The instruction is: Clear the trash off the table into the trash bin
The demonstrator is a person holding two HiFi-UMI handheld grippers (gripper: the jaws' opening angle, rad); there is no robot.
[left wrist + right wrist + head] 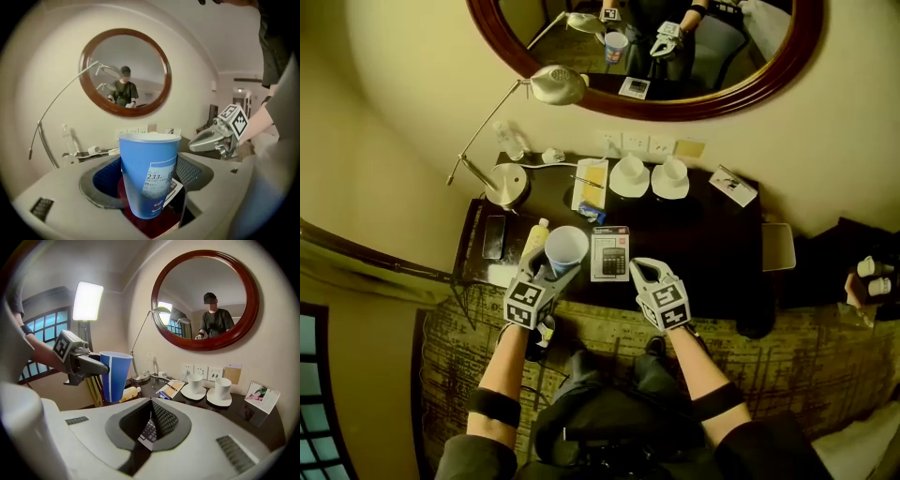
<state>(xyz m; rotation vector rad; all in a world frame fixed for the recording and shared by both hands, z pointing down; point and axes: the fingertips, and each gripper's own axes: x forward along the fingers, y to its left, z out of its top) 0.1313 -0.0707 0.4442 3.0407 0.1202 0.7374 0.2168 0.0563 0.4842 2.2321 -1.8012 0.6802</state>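
Blue cup [149, 164] firmly in left tool [551, 277]

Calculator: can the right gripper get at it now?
Probably yes. The calculator lies uncovered just ahead of the right gripper; its shut jaws would need to open first.

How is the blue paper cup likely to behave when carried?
The blue paper cup looks thin-walled, so it probably dents if the left gripper squeezes harder. Seen from above it looks empty, so likely light. Tall and tapered, it may tip easily.
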